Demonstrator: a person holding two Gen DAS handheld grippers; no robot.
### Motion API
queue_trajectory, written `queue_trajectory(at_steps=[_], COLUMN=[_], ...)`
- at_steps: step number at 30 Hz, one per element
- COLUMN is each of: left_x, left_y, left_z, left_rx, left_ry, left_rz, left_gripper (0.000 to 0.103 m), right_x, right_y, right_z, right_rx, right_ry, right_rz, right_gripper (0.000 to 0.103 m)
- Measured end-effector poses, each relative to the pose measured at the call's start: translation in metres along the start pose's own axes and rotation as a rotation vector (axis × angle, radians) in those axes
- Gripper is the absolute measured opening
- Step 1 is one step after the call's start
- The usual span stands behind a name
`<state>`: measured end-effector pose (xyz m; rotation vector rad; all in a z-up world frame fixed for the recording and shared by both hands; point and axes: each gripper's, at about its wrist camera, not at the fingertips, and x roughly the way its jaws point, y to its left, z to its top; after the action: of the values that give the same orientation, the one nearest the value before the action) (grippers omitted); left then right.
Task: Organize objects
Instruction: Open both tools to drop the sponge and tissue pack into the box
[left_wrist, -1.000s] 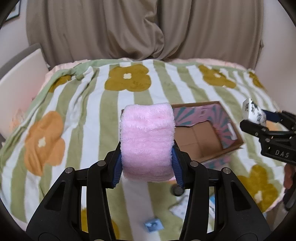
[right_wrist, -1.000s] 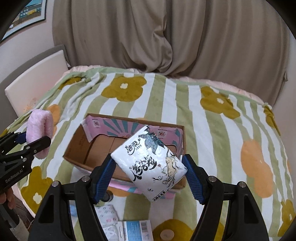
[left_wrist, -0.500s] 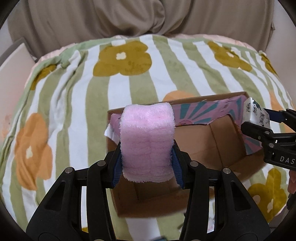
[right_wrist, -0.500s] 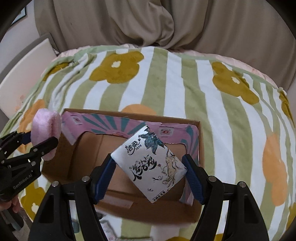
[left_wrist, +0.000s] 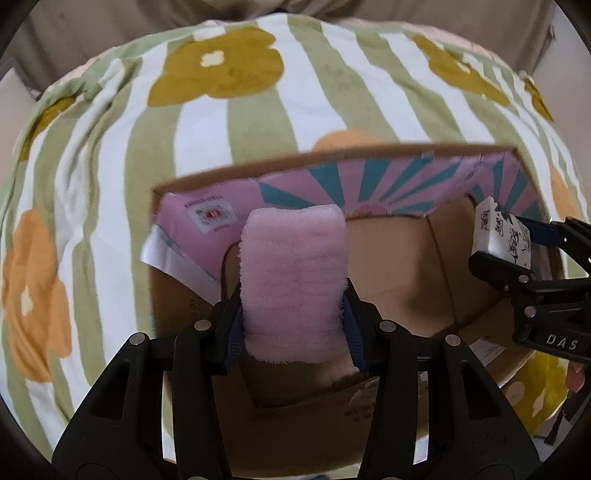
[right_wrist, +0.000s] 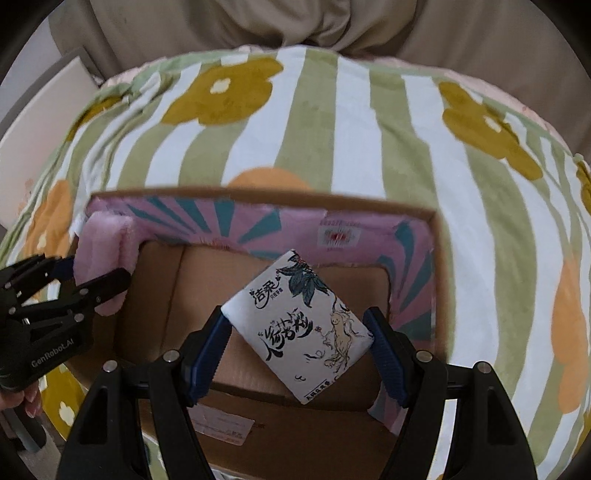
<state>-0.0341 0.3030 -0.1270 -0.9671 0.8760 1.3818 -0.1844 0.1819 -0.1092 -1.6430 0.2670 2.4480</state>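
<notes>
Here, left gripper (left_wrist: 293, 317) clamps a fluffy pink folded cloth (left_wrist: 293, 280), right gripper (right_wrist: 297, 343) clamps a white printed tissue pack (right_wrist: 301, 325); both over the open brown cardboard box (right_wrist: 266, 201).

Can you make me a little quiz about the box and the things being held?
1. True or false: the left tool holds a fluffy pink towel.
2. What does the right tool hold? A) a spoon B) a white tissue pack with black writing C) a red ball
3. Fill in: both things are held over the open cardboard ____, which sits on the flowery striped blanket.

Key: 1 true; 2 B; 3 box.
</notes>
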Motion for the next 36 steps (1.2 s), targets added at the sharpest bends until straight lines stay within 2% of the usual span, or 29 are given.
queue_trajectory(at_steps=[8,13,15,16,17,18,19,20,21,22,29,36], left_x=[0.02,0.019,0.013,0.012,0.009,0.005,0.001,-0.006,-0.009,-0.012,-0.028,-0.051], left_y=[-0.006,-0.007,-0.007,-0.006,-0.005,-0.003,-0.001,0.001,0.001,0.001,-0.006,-0.004], left_z=[-0.011,-0.011,-0.009,-0.008,-0.006,-0.004,-0.002,-0.001,0.0,0.003,0.005,-0.004], left_rx=[0.035,0.052,0.054,0.053,0.044,0.032,0.02,0.008,0.005,0.007,0.032,0.013], left_ry=[0.054,0.055,0.019,0.009,-0.002,-0.015,-0.031,-0.058,-0.069,-0.07,-0.077,-0.117], left_rz=[0.0,0.003,0.02,0.03,0.032,0.02,0.008,-0.007,-0.012,-0.015,-0.003,-0.009], left_gripper=[0.042,0.042,0.045,0.048,0.062,0.086,0.098,0.103,0.103,0.103,0.103,0.103], right_x=[0.019,0.019,0.018,0.017,0.017,0.017,0.016,0.015,0.011,0.009,-0.003,-0.022], right_y=[0.01,0.012,0.012,0.013,0.015,0.016,0.016,0.016,0.016,0.016,0.018,0.021], right_z=[-0.01,-0.01,-0.009,-0.009,-0.008,-0.008,-0.008,-0.009,-0.01,-0.011,-0.018,-0.023], right_rx=[-0.067,-0.079,-0.079,-0.082,-0.089,-0.096,-0.102,-0.107,-0.113,-0.119,-0.138,-0.15], right_ry=[0.043,0.039,0.033,0.03,0.028,0.033,0.035,0.022,-0.007,-0.026,-0.067,-0.103], right_rz=[-0.03,-0.02,0.001,0.009,0.02,0.031,0.035,0.036,0.039,0.042,0.06,0.036], right_gripper=[0.069,0.069,0.069,0.07,0.07,0.07,0.073,0.084,0.091,0.102,0.103,0.103])
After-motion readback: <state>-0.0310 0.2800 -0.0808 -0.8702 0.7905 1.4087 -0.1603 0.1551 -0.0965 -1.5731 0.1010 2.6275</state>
